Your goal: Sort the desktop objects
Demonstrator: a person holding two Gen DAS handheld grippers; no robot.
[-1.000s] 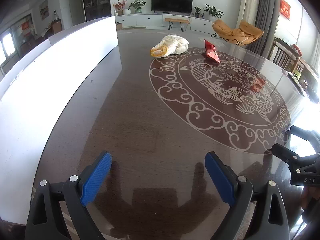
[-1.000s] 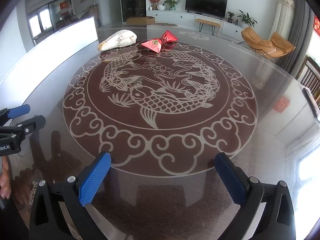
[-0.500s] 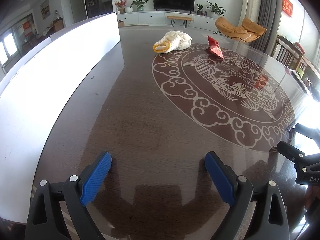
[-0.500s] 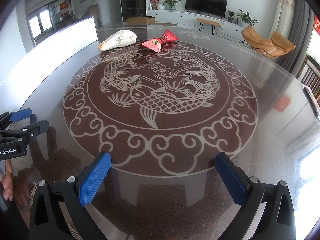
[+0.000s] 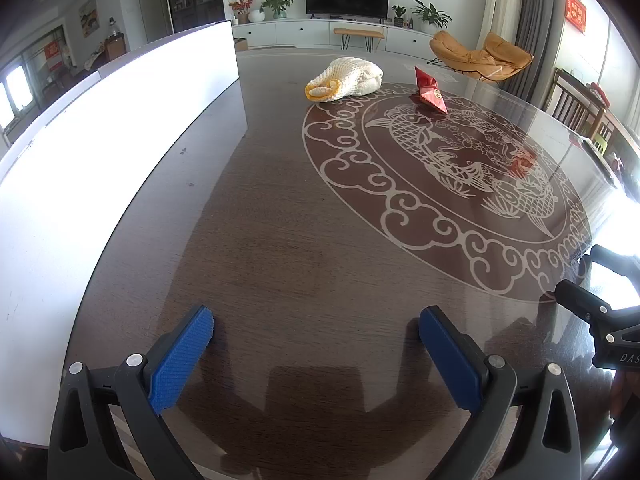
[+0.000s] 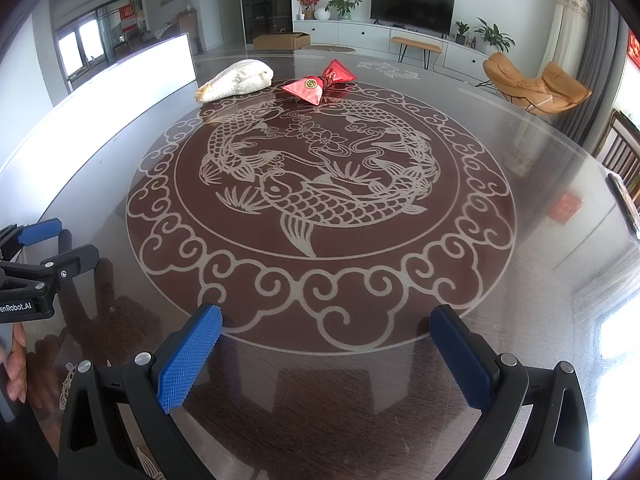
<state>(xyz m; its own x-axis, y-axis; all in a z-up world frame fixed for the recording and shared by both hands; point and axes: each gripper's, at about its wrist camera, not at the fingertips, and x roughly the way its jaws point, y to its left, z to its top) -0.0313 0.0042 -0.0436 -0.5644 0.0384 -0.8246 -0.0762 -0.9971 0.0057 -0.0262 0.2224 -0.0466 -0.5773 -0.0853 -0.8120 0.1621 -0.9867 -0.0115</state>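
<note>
A cream knitted pouch (image 5: pixel 346 79) and red foil packet (image 5: pixel 430 90) are lying side by side at the glossy table's (image 5: pixel 280 240) far edge. Both grippers, left (image 5: pixel 316 336) and right (image 6: pixel 326 334), are hovering spread and empty, the left having just been opening; the slick packet could skid away if pinched.

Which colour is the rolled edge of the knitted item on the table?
Yellow-orange; the rest of the knitted item is cream. The left wrist view shows it best.

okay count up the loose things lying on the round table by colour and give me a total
Cream knitted pouch with an orange-yellow rim: 1
Red foil gift bag with a gold seal: 1
Total: 2, both at the far side of the table, close together.
</note>
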